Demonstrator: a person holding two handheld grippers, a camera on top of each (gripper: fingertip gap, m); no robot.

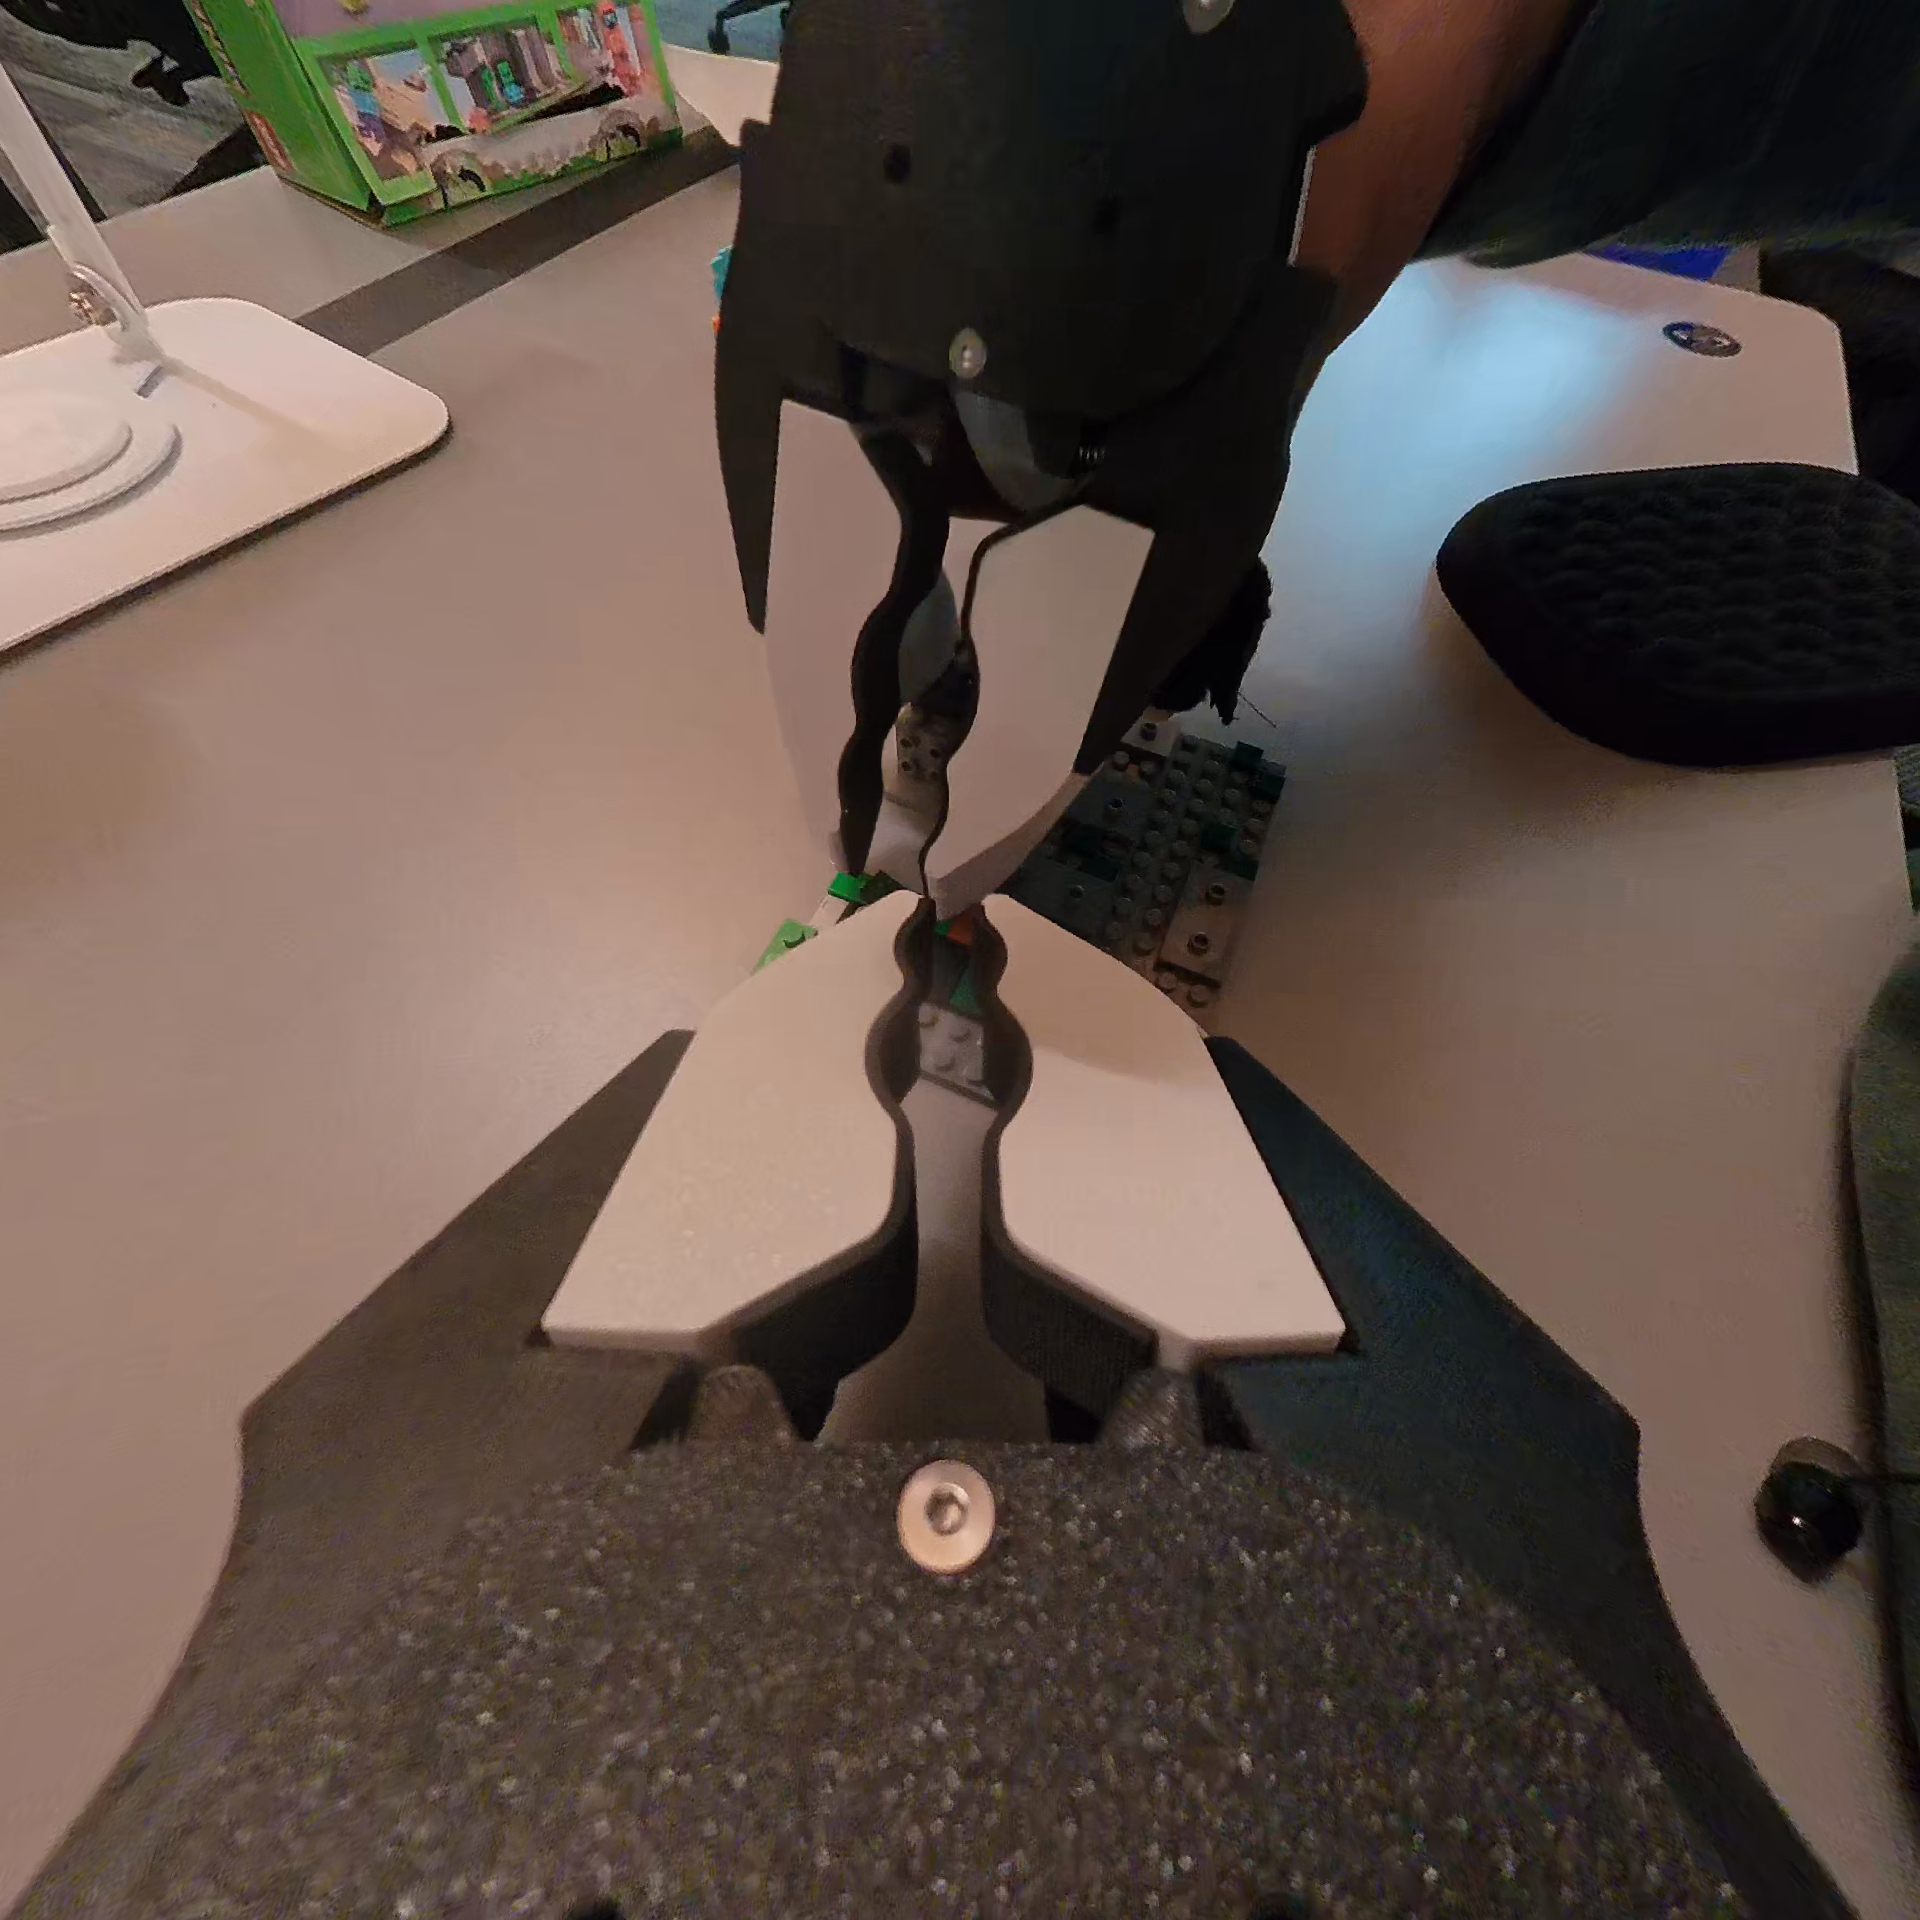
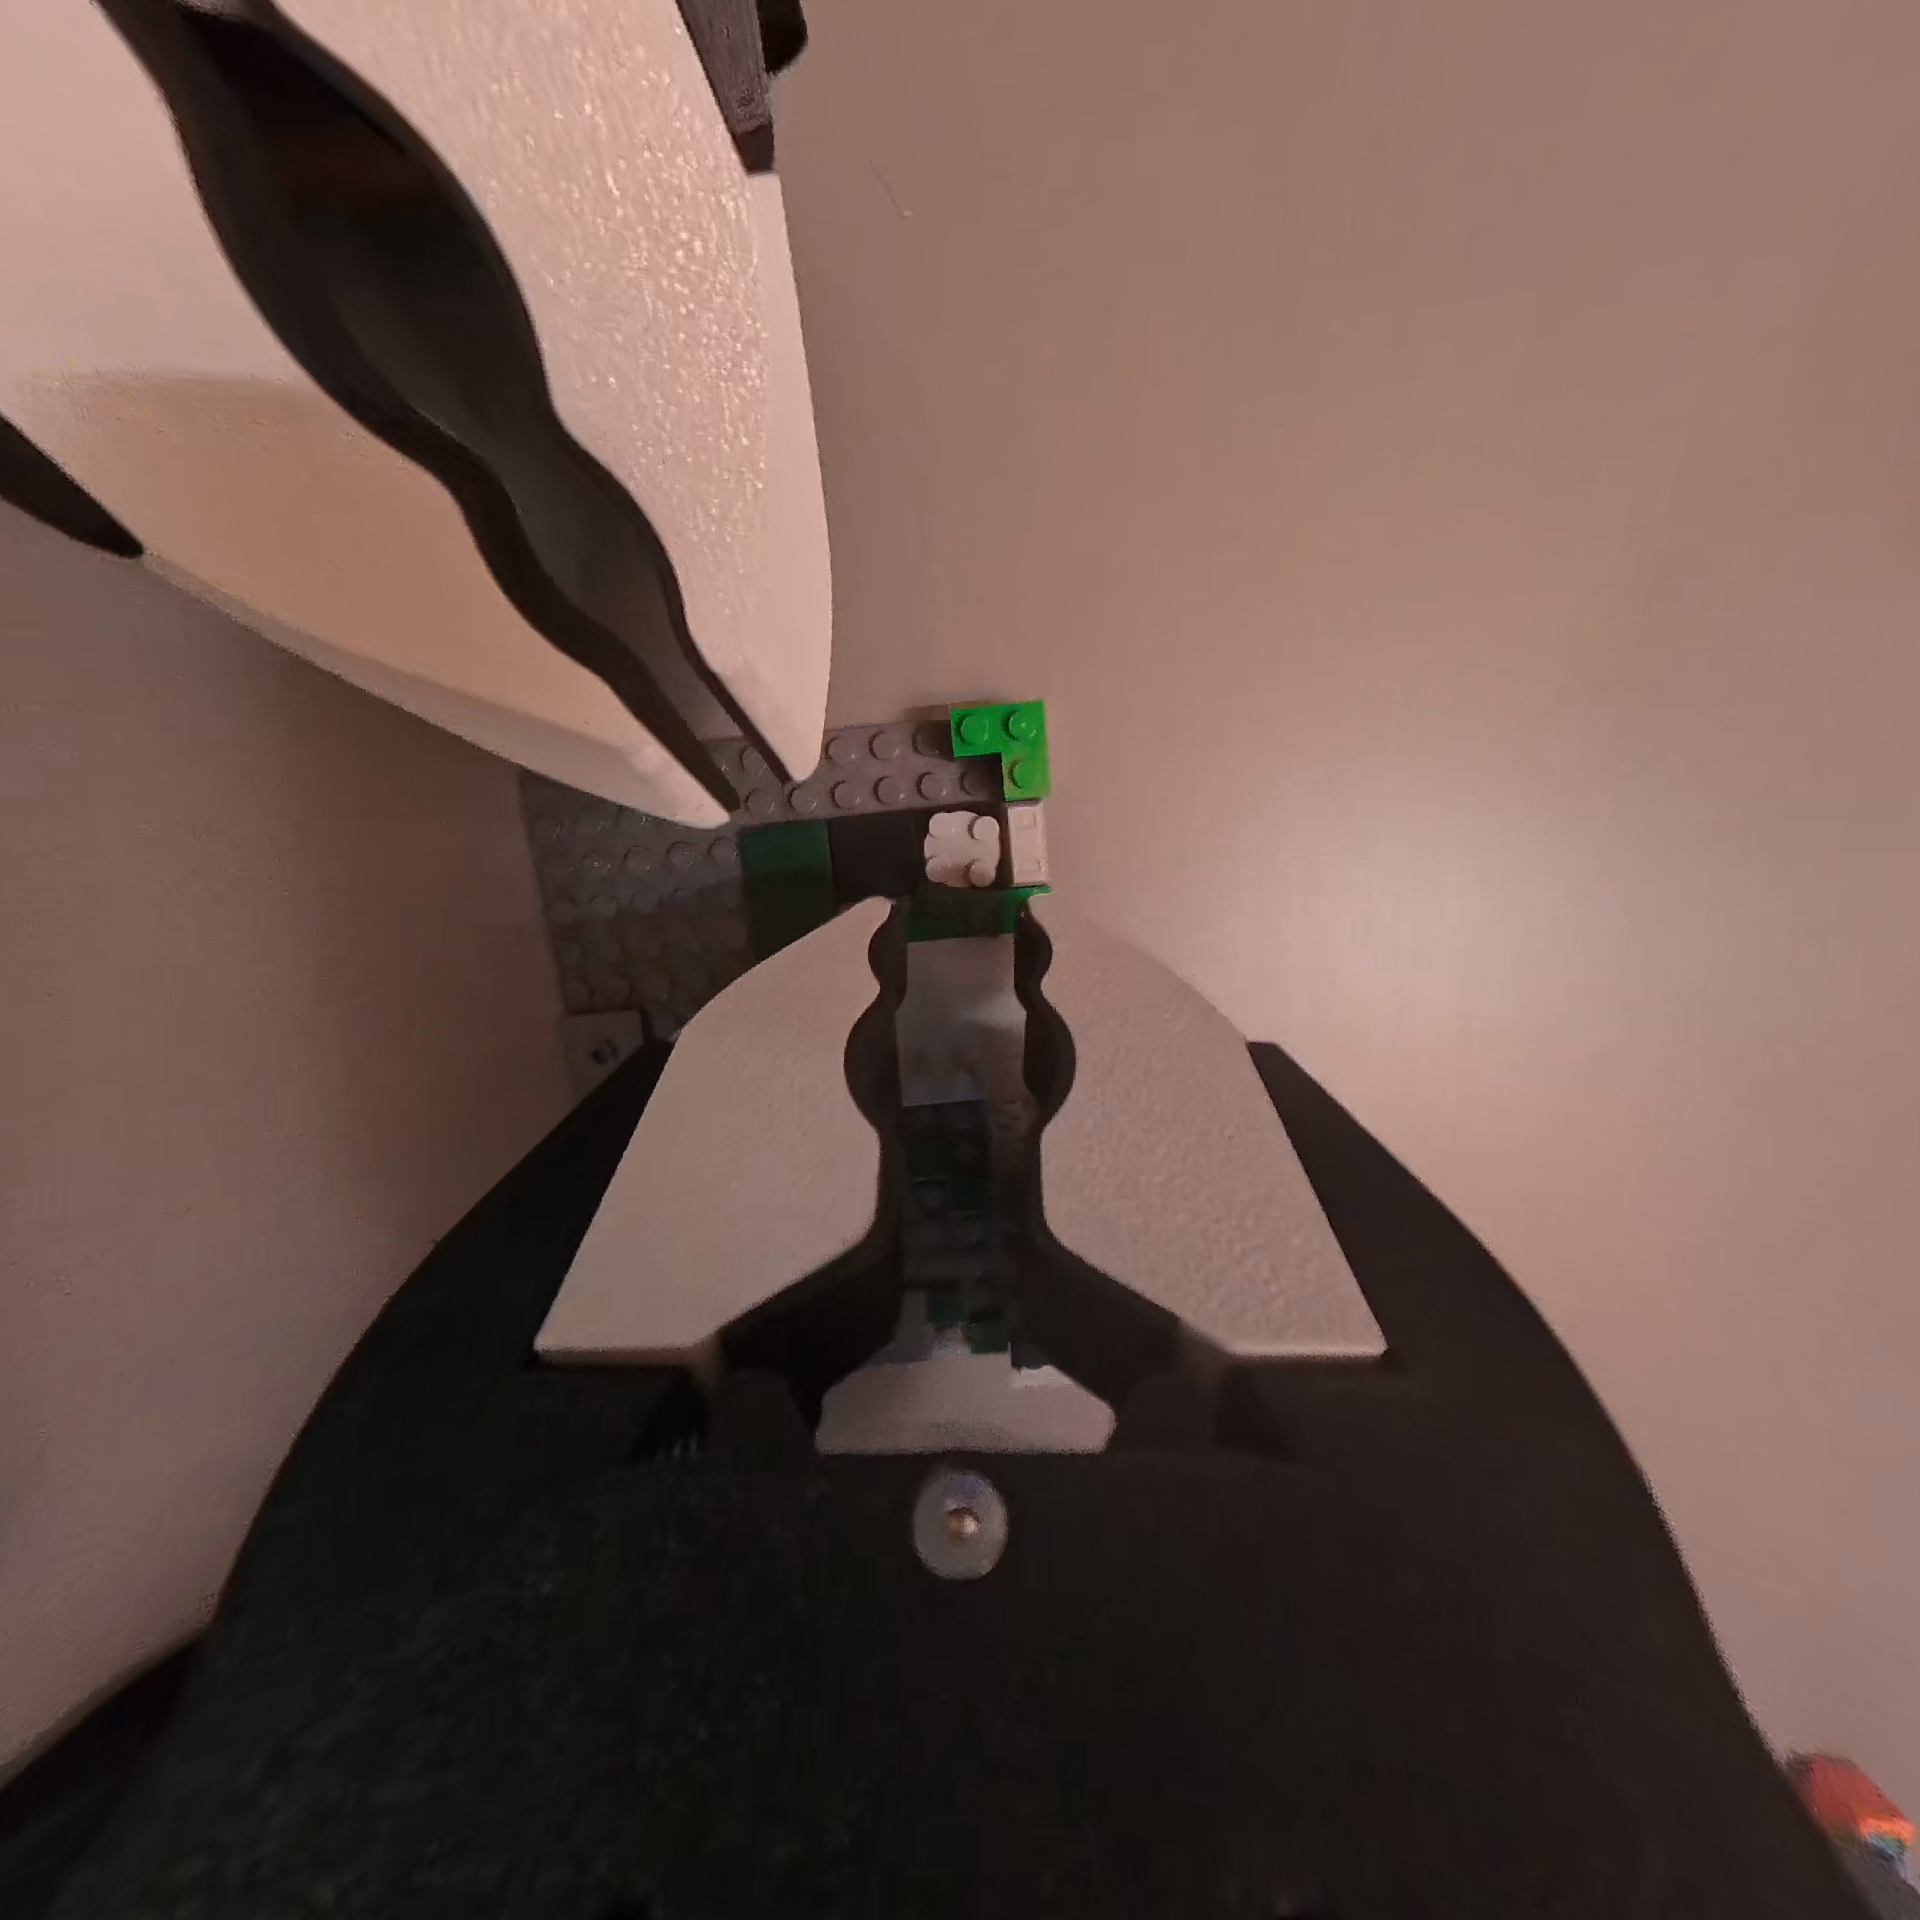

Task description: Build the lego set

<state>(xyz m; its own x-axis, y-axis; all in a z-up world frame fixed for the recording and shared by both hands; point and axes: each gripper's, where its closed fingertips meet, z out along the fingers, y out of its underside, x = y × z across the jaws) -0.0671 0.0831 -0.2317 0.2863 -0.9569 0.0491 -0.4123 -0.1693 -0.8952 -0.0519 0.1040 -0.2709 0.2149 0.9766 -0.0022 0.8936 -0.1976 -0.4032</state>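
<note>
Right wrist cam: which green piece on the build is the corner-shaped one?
The bright green L-shaped plate at the build's far corner, showing three studs. The dark green piece is a plain rectangular block nearer the left gripper tips.

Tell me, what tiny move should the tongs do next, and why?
Probably ease the right tongs down a little to seat their dark green piece. It sits at the edge of the lego build, beside the white brick, while the left tongs rest on the grey plate, seemingly steadying it.
</note>
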